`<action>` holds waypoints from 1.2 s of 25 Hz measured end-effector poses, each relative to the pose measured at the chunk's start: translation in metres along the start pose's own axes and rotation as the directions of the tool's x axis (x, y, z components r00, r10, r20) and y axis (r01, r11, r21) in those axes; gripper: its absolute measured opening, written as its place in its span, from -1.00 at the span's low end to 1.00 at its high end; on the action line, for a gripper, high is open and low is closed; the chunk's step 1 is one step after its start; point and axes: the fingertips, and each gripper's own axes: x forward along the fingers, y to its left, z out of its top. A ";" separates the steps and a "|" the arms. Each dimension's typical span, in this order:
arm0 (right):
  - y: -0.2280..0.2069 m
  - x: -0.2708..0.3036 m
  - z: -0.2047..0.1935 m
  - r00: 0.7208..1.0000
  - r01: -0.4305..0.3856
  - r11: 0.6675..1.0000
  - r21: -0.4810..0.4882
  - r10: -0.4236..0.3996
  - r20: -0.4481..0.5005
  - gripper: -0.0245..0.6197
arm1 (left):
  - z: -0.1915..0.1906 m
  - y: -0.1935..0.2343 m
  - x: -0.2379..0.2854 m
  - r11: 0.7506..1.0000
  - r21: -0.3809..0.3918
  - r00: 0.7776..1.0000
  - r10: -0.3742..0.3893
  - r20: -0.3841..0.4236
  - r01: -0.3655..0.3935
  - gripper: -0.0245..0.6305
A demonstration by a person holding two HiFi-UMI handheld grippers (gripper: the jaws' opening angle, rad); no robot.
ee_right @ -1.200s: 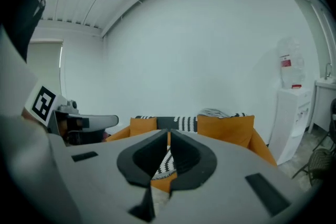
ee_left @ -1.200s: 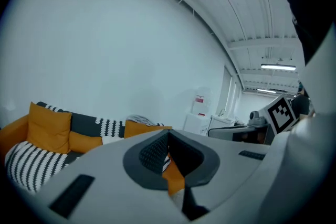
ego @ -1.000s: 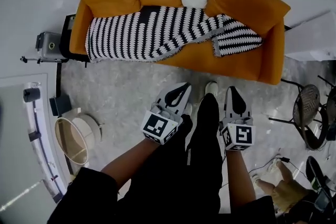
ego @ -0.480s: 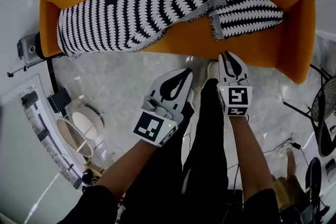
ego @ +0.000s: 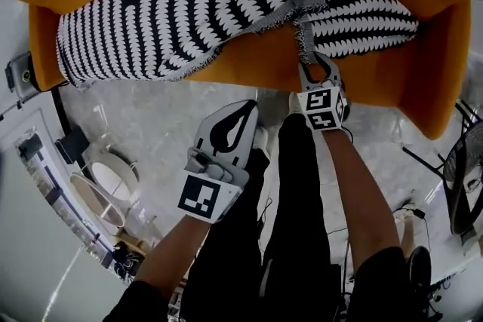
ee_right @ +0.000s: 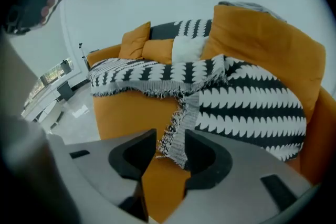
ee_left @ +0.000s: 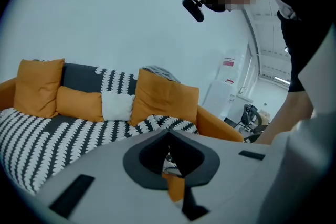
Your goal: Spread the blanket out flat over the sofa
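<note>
A black-and-white patterned blanket (ego: 173, 11) lies rumpled across the seat of the orange sofa (ego: 249, 64), with one fringed corner (ee_right: 176, 136) hanging over the front edge. My right gripper (ego: 315, 65) is at that corner. Its jaws are opening, and the fringe hangs in the gap between them (ee_right: 170, 144) without being pinched. My left gripper (ego: 247, 106) is shut and empty over the floor, short of the sofa front. In the left gripper view its tips (ee_left: 168, 132) meet, pointing at the blanket (ee_left: 52, 134) and the sofa arm (ee_left: 220, 123).
Orange cushions (ee_left: 163, 99) and a white one (ee_left: 118, 105) line the sofa back. A round white stool (ego: 106, 181) stands on the floor at left, a wire chair (ego: 464, 177) at right. My legs (ego: 294, 192) are between the grippers. A camera unit (ego: 16, 75) stands beside the sofa's left arm.
The view has closed in on the sofa. My right gripper has moved forward to the hanging blanket corner and its jaws have parted. The left gripper has trailed behind, still shut.
</note>
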 end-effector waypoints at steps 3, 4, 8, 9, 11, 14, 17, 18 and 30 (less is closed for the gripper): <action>-0.004 0.019 -0.025 0.995 -0.008 1.000 -0.016 0.006 -0.101 -0.40 | 0.011 0.016 -0.002 0.997 0.043 0.996 0.069 0.049 -0.072 -0.91; -0.007 0.022 -0.031 0.992 0.004 1.000 -0.021 -0.006 -0.123 -0.40 | 0.014 0.021 -0.003 0.995 0.046 0.995 0.085 0.060 -0.088 -0.91; -0.023 0.010 -0.034 0.992 0.052 0.999 0.006 -0.051 -0.115 -0.80 | 0.010 0.025 -0.006 0.996 0.029 0.996 0.087 0.036 -0.088 -0.91; -0.026 0.002 -0.030 0.994 0.058 0.998 0.019 -0.056 -0.094 -0.80 | 0.008 0.022 -0.006 0.996 0.028 0.997 0.078 0.024 -0.079 -0.91; -0.034 -0.021 -0.018 0.997 0.070 0.996 0.051 -0.068 -0.035 -0.80 | 0.008 0.014 -0.007 0.998 0.030 0.998 0.058 0.011 -0.058 -0.91; -0.045 -0.069 -0.006 0.993 0.103 0.986 0.130 -0.109 0.044 -0.80 | 0.015 -0.001 -0.009 0.999 0.047 1.000 0.020 0.004 -0.021 -0.91; -0.056 -0.128 -0.009 0.983 0.157 0.968 0.196 -0.172 0.063 -0.80 | 0.030 -0.020 -0.014 0.998 0.063 1.000 -0.027 0.000 0.027 -0.91; -0.060 -0.149 -0.010 0.978 0.176 0.961 0.215 -0.195 0.071 -0.81 | 0.037 -0.027 -0.017 0.996 0.073 0.999 -0.044 0.003 0.044 -0.91; -0.165 -0.349 -0.089 0.823 0.470 0.675 0.569 -0.569 -0.006 -0.81 | 0.058 -0.109 -0.044 0.966 0.169 0.981 -0.194 -0.019 0.195 -0.91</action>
